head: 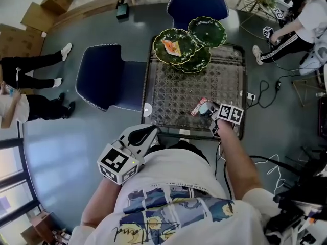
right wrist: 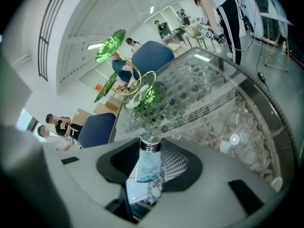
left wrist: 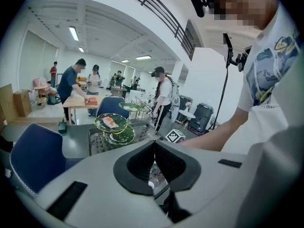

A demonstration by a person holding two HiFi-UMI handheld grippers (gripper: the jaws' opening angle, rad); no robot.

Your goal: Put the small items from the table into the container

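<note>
Nearest to us was the printed shirt (head: 173, 198), filling the bottom of the head view. Just above it, at lower left, hung the left gripper (head: 149, 132). Its jaws were closed on each other with nothing between them, beside the near edge of the table (head: 153, 117) and idle.

Moving right along that near edge, a small red packet (head: 197, 107) lay on the glass top. Just beside it the right gripper (head: 210, 110) had its jaws clamped on a small bottle (right wrist: 146, 163) with a silver cap and a pale blue label. In the right gripper view the bottle sat lengthwise between the pads, cap pointing away from us. We could not tell whether it was clear of the glass.

It pointed toward the green dishes (head: 207, 32), which we took for the container. They stood at the far end of the table, upper centre of the head view, well apart from the bottle. One of them held an orange wrapper (head: 172, 46).

We judged the step in hand to be carrying the bottle across to the dishes. A smooth round bottle held along downward-tilted jaws looked likely to slip out forward, so we wanted the grip firm and the gripper brought nearer to level. We also wanted the bottle lifted clear before moving up the frame, so as not to drag the red packet along. The dishes looked shallow and stacked, so we thought it best to come in over a rim from above and lower the bottle close to the dish. Only then would we open the jaws, so the bottle did not roll off.
</note>
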